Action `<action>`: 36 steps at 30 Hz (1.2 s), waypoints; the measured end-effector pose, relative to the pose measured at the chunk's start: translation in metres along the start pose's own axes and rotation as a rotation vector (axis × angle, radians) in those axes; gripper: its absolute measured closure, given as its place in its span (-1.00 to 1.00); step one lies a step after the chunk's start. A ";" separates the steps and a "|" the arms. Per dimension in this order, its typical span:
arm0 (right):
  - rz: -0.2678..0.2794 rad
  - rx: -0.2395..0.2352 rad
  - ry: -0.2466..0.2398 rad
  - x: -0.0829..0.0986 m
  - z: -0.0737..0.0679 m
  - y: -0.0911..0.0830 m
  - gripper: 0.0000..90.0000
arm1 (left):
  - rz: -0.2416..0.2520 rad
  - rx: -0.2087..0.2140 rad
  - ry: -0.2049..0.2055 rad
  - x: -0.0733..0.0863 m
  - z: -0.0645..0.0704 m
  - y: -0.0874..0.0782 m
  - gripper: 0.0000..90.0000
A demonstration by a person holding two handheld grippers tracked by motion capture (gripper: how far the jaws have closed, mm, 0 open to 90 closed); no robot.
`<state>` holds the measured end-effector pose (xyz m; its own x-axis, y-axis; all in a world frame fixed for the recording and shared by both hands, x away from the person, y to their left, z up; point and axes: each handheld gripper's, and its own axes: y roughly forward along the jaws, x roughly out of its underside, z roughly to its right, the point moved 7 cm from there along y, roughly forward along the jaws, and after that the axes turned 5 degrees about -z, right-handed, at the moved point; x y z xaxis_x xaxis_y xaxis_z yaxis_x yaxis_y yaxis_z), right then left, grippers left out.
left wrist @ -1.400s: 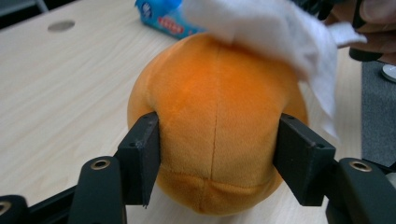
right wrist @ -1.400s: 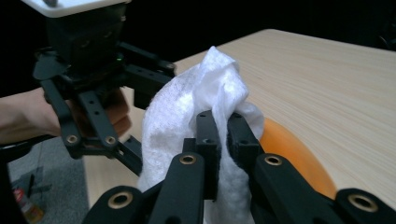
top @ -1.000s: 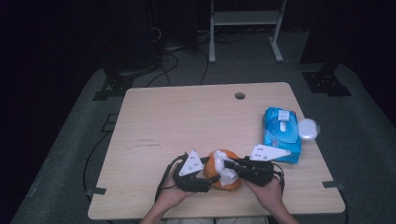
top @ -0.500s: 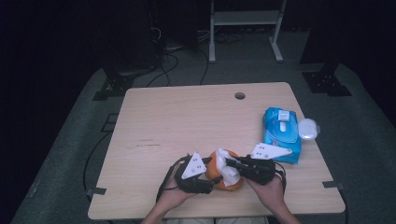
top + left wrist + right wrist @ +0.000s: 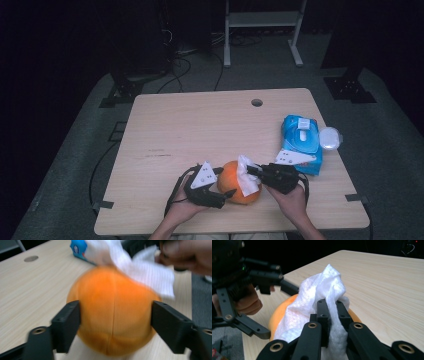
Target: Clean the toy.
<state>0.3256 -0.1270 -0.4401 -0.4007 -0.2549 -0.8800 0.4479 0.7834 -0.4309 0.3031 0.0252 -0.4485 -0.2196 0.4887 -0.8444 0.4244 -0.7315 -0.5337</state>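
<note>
**Orange ball held and wiped at the table's near edge**

At the left, the left gripper [image 5: 220, 192] clamps the orange ball [image 5: 236, 181], one jaw on each flank, as the left gripper view shows plainly. The ball rests on the wooden table [image 5: 200, 125] near its front edge. Draped over the ball's top lies a white wipe [image 5: 246, 175], pinched tight between the jaws of the right gripper [image 5: 251, 171]; the right gripper view shows that pinch close up. Farther right, just beside the right hand [image 5: 292, 197], sits a blue wipe pack [image 5: 301, 142], with a round white lid [image 5: 330, 138] beside it. The high view alone takes in the cable hole [image 5: 257, 102] farther back.
</note>
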 end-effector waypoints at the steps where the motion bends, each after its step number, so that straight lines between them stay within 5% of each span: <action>1: -0.005 -0.011 -0.011 -0.001 -0.004 0.002 0.87 | -0.007 -0.008 0.006 -0.001 0.001 0.000 -0.61; 5: -0.022 -0.029 -0.041 0.001 -0.012 0.007 0.87 | -0.036 0.000 0.004 0.007 -0.001 0.002 -0.53; 9: -0.046 0.008 0.009 0.011 0.004 0.005 0.87 | -0.073 0.017 -0.026 0.018 -0.009 -0.003 -0.50; 12: -0.046 -0.003 0.060 0.019 0.012 0.006 0.87 | -0.046 0.039 -0.054 0.014 -0.010 -0.004 -0.61; 17: -0.048 -0.014 0.006 0.012 -0.004 0.009 0.87 | -0.063 0.031 -0.020 0.013 -0.006 0.000 -0.57; 23: -0.076 0.007 0.058 0.023 0.013 0.009 0.87 | -0.108 0.041 -0.091 0.030 -0.020 -0.008 -0.46; 26: -0.080 0.014 0.088 0.027 0.017 0.010 0.87 | -0.061 0.050 -0.099 0.022 -0.019 -0.010 -0.60; 31: -0.048 -0.044 0.037 0.015 -0.004 0.012 0.86 | -0.058 0.040 -0.063 0.017 -0.013 -0.001 -0.61; 33: -0.053 -0.042 0.017 0.015 -0.007 0.012 0.87 | -0.074 0.039 -0.079 0.021 -0.017 -0.003 -0.49; 36: -0.066 -0.030 0.061 0.022 0.005 0.012 0.87 | -0.080 0.035 -0.123 0.031 -0.026 -0.010 -0.41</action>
<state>0.3264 -0.1261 -0.4653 -0.4766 -0.2727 -0.8357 0.3953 0.7826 -0.4808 0.3155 0.0599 -0.4682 -0.3584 0.4861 -0.7971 0.3705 -0.7096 -0.5993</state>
